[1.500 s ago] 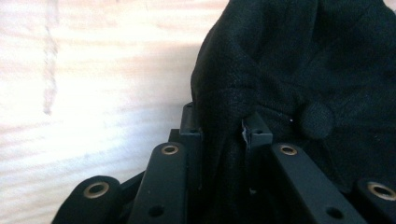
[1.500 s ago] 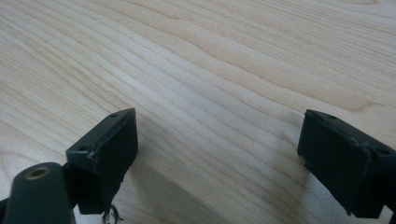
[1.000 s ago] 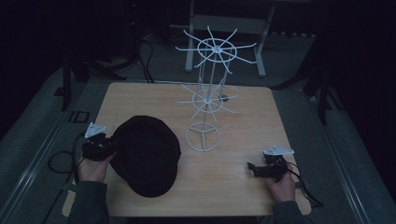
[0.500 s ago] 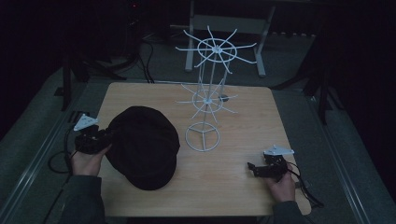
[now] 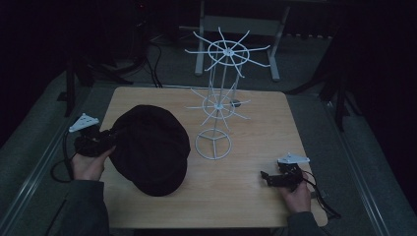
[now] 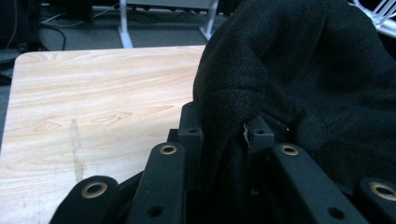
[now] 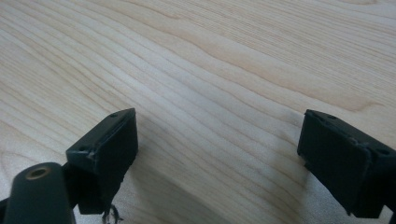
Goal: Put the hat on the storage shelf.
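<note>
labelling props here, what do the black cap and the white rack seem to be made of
Black cap: soft woven fabric, matte, probably wool or cotton; the weave shows and it folds. White rack: thin wire, likely painted or coated metal, with slim, stiff spokes.

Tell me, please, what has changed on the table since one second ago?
The left tool, shut on the edge of the black cap, has moved up and outward to the left in the high view, lifting that side of the cap; the rest of the cap has shifted with it. The right tool stays open and still on the table. The white rack has not moved.
</note>
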`<state>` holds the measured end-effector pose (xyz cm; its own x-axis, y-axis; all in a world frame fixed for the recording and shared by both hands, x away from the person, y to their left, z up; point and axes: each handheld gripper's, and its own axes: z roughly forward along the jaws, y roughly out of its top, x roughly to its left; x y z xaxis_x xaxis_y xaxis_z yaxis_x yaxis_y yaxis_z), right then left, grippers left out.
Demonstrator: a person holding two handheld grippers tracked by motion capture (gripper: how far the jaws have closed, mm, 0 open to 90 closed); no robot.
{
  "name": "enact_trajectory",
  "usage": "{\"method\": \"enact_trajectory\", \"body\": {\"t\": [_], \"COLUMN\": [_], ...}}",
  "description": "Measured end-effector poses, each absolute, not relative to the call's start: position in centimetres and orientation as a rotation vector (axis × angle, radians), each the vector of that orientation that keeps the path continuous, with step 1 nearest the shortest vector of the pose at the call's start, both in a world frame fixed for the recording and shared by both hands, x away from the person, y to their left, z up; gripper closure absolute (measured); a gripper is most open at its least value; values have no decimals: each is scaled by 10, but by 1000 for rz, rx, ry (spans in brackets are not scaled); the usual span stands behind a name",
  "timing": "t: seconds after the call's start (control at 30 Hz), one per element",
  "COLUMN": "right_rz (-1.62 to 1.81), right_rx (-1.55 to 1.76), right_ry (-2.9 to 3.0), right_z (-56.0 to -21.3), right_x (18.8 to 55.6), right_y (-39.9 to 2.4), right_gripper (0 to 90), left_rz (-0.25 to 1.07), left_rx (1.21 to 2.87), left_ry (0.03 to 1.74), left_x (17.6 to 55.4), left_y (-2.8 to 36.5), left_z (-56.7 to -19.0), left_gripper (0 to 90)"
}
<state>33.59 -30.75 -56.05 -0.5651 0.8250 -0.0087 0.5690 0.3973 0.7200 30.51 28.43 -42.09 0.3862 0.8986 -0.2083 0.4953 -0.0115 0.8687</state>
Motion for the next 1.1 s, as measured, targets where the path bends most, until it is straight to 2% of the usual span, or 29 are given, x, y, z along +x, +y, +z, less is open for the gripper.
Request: {"method": "enact_trajectory", "body": {"t": [1.1], "right_rz": [971], "right_rx": [1203], "right_ry": [2294], "right_z": [-561], "right_x": [336], "right_y": [-308], "right_gripper": [120], "left_rz": [462], "left_rx": [1579], "left_ry": [1161], "left_x": [308], "left_y": [282], "left_z": [-383], "left_gripper": [748]}}
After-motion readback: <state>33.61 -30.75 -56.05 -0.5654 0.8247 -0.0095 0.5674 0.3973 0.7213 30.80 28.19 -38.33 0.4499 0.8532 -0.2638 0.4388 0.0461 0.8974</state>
